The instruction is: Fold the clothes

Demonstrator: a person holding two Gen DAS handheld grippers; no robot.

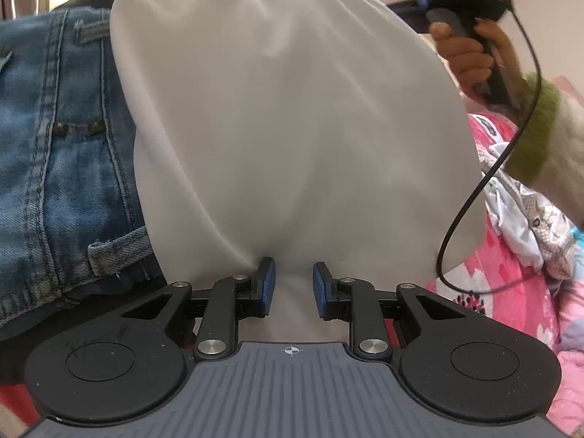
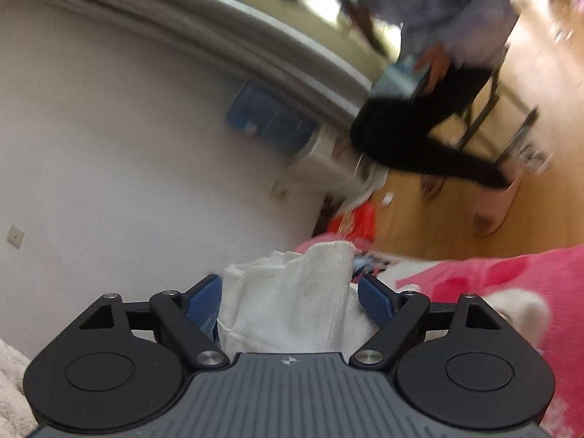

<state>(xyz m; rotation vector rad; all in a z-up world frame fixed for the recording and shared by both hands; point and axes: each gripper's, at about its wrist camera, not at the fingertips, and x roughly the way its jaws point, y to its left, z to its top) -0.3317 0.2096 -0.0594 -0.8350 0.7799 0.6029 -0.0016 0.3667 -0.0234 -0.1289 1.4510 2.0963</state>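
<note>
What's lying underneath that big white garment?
Blue jeans poke out from under the white garment on one side, and a pink patterned bedspread shows on the other. How far either runs beneath it is covered by the cloth.

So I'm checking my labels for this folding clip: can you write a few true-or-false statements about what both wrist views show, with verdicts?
1. The white smooth garment lies between the left gripper pads. True.
2. Blue denim jeans lie beside that garment. True.
3. The bedding is plain green. False: the pink patterned sheet is pink.
4. The right gripper has nothing between its fingers. False: a white towelling cloth sits there.
5. The right gripper's jaws are pressed fully together. False: they stand wide apart.
</note>
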